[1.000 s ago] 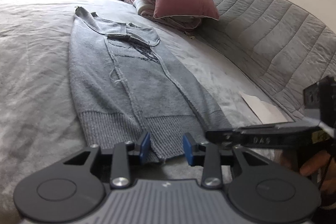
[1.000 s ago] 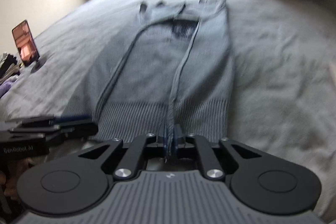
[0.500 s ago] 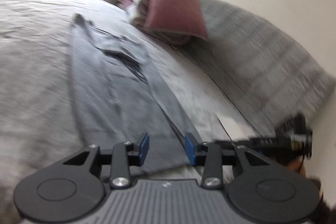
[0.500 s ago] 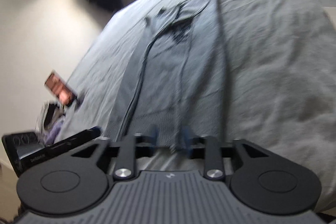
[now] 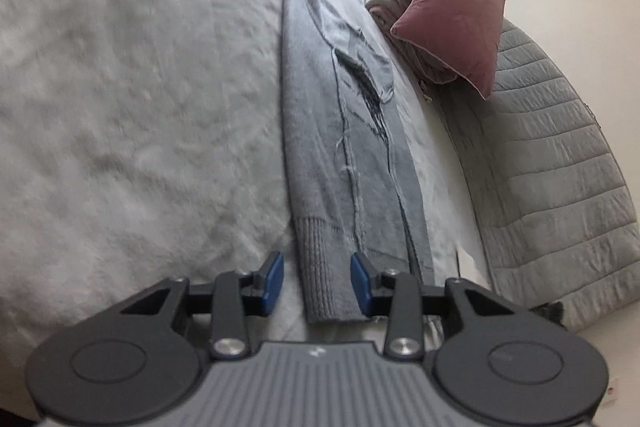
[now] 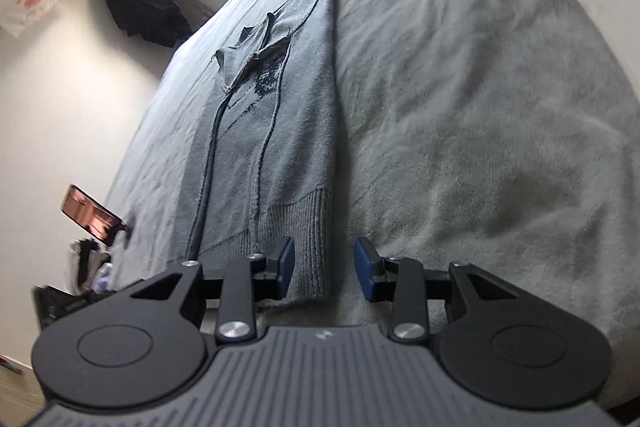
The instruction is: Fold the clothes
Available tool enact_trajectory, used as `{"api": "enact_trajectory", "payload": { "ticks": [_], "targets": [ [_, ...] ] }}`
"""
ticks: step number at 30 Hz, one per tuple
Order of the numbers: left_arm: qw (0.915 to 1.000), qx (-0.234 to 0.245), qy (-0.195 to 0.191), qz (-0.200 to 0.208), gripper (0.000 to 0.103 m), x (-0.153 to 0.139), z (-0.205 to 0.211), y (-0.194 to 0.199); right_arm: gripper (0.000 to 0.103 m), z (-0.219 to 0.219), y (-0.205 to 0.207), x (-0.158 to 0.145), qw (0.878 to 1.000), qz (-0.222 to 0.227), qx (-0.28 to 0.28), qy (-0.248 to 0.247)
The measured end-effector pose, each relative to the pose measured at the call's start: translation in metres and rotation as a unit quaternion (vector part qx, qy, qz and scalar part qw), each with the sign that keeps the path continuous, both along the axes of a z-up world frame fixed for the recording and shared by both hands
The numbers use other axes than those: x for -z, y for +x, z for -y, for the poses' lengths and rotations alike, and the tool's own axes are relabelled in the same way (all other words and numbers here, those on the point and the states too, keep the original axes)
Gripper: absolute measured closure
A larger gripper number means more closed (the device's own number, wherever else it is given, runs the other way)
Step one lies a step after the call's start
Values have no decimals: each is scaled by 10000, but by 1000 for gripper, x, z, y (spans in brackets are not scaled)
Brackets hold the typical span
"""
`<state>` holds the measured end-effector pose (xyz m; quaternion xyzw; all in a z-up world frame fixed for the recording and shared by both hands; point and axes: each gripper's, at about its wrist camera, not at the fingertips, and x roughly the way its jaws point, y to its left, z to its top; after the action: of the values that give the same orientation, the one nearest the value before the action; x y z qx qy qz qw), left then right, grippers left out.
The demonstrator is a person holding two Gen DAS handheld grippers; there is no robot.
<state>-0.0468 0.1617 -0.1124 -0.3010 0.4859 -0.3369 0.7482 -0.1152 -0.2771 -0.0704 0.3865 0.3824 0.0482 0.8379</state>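
At the near hem of the grey sweater (image 5: 340, 131), flat and lengthwise on the bed (image 5: 120, 87): left gripper (image 5: 317, 282) part open, hem corner between pads, unpinched. Right gripper (image 6: 324, 269) part open, having just opened, straddling the sweater's other hem corner.

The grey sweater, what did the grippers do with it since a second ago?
The right hand-held gripper was pinched shut on the middle of the sweater's ribbed hem; its jaws have just opened and let go, and it now sits at the hem's right corner. The left hand-held gripper shifted to the hem's other corner, open throughout. The sweater stayed flat on the bed.
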Motion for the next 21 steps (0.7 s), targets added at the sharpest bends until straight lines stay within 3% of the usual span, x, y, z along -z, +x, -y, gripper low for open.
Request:
{"api": "enact_trajectory", "payload": {
  "ticks": [6, 15, 18, 21],
  "targets": [
    [9990, 406, -30, -200, 71, 9, 15, 8, 69, 12, 14, 12, 9980, -25, -266, 571],
    [9965, 778, -155, -261, 80, 18, 33, 7, 74, 9, 20, 17, 9948, 122, -684, 738],
    [9965, 684, -250, -403, 89, 23, 32, 8, 87, 11, 19, 18, 9950, 84, -659, 748],
    [9957, 681, -390, -487, 92, 24, 32, 8, 89, 12, 19, 20, 9939, 76, -675, 871]
  ]
}}
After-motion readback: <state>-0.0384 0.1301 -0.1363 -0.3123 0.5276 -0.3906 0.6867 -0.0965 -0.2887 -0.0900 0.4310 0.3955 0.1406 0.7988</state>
